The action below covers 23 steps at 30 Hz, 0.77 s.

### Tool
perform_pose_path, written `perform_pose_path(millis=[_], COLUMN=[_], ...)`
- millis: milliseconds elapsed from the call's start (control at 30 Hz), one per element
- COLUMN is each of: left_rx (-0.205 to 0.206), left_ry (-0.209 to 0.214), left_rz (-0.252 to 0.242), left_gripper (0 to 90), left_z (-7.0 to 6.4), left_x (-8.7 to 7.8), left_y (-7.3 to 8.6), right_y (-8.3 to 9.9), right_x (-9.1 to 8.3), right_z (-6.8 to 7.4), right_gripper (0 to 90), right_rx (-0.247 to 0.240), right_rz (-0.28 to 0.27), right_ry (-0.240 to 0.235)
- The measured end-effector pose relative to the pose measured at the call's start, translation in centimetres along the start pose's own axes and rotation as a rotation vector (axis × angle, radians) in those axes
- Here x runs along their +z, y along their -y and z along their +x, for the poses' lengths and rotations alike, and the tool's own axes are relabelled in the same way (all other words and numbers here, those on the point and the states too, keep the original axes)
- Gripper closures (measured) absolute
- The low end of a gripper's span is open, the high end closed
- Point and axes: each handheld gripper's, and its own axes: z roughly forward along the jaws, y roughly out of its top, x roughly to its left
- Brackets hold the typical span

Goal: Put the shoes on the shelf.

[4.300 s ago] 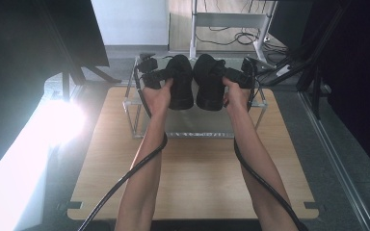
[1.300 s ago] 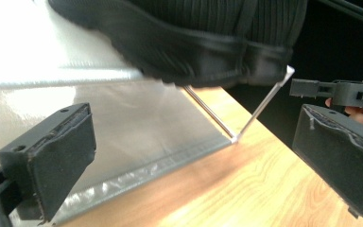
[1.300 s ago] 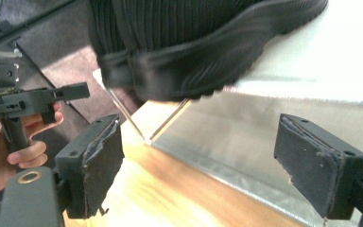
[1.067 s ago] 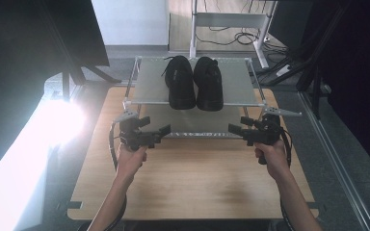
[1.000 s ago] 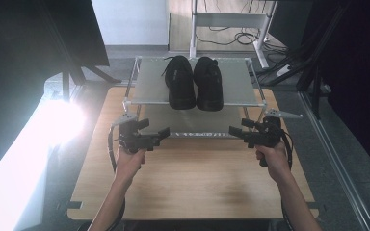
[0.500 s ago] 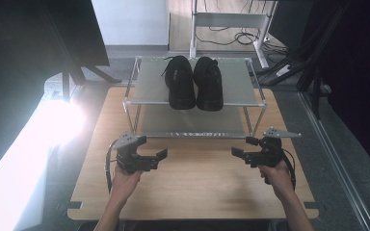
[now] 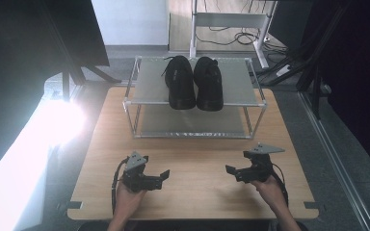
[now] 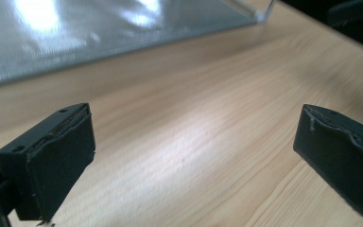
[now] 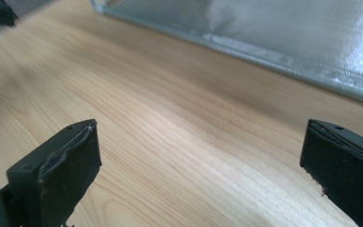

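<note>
Shoes sit together on rack top shelf.

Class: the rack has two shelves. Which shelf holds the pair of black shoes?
The upper shelf holds the black shoes, side by side. The lower shelf, down at table level, is bare.

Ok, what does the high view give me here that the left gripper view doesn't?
High view: the pair of black shoes side by side on the top shelf of the metal rack, plus both hands holding the left tongs and right tongs near the table's front edge, apart from the rack.
Left gripper view: a close look at its own pads, wide apart with nothing between them.
Both: the wooden table and the rack's lower shelf.
</note>
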Motion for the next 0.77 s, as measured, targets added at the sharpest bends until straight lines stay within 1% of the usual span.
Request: perform_pose_path(millis=[67,200,267,400,467,500,600,700,767], left_rx=[0.011,0.053,0.071,0.103,0.117,0.131,0.154,0.166,0.167], left_ry=[-0.007,-0.031,-0.042,-0.067,-0.083,-0.092,-0.104,-0.108,-0.108], left_rz=[0.021,0.083,0.106,0.159,0.186,0.205,0.231,0.248,0.253], left_gripper=[0.0,0.0,0.0,0.0,0.0,0.0,0.0,0.0,0.0], left_z=[-0.2,-0.8,-1.0,-1.2,-1.4,-1.5,-1.8,-2.0,-2.0], left_x=[0.3,1.2,1.5,2.4,2.8,3.0,3.3,3.6,3.7], left_y=[0.5,1.3,1.5,2.0,2.3,2.4,2.5,2.6,2.5], right_y=[0.4,1.5,2.0,2.8,3.1,3.2,3.4,3.5,3.6], right_x=[0.3,1.4,1.9,2.8,3.2,3.3,3.7,3.9,3.9], right_z=[0.2,0.6,0.8,1.2,1.6,1.7,2.1,2.2,2.1], right_gripper=[0.0,0.0,0.0,0.0,0.0,0.0,0.0,0.0,0.0], right_rx=[-0.020,-0.069,-0.095,-0.133,-0.165,-0.168,-0.184,-0.193,-0.190], right_rz=[0.019,0.068,0.088,0.128,0.147,0.151,0.165,0.174,0.176], right_ry=[0.018,0.049,0.064,0.072,0.073,0.071,0.062,0.059,0.057])
